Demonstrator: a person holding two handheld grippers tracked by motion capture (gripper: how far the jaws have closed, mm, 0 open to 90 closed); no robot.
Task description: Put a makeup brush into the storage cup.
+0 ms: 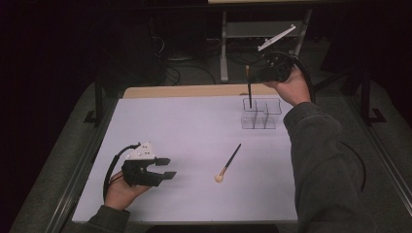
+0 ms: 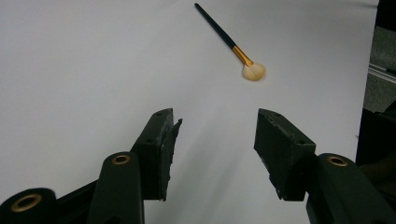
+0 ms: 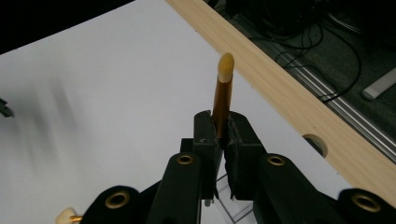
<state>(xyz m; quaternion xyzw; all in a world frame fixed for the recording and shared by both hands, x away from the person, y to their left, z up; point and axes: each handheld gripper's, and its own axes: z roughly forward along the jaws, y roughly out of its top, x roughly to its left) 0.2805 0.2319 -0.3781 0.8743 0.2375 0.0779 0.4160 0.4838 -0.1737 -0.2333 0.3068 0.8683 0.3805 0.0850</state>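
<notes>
My right gripper (image 1: 265, 73) is shut on a thin makeup brush (image 1: 249, 90), held upright with its handle end down inside a clear compartmented organizer (image 1: 261, 114) at the table's far right. In the right gripper view the brush's gold ferrule and pale tip (image 3: 224, 84) stick up from between the closed jaws of that gripper (image 3: 223, 135). A second brush (image 1: 228, 162), dark-handled with a round cream head, lies flat near the table's middle. My left gripper (image 1: 168, 168) hovers open at the near left; its own view shows the brush (image 2: 231, 43) ahead of the spread fingertips (image 2: 217, 140).
A white sheet (image 1: 184, 131) covers the table, with a bare wooden strip (image 1: 194, 91) along the far edge. Beyond it, on the floor, are cables and a metal frame (image 1: 228, 43). The person's right sleeve (image 1: 316, 160) crosses the table's right side.
</notes>
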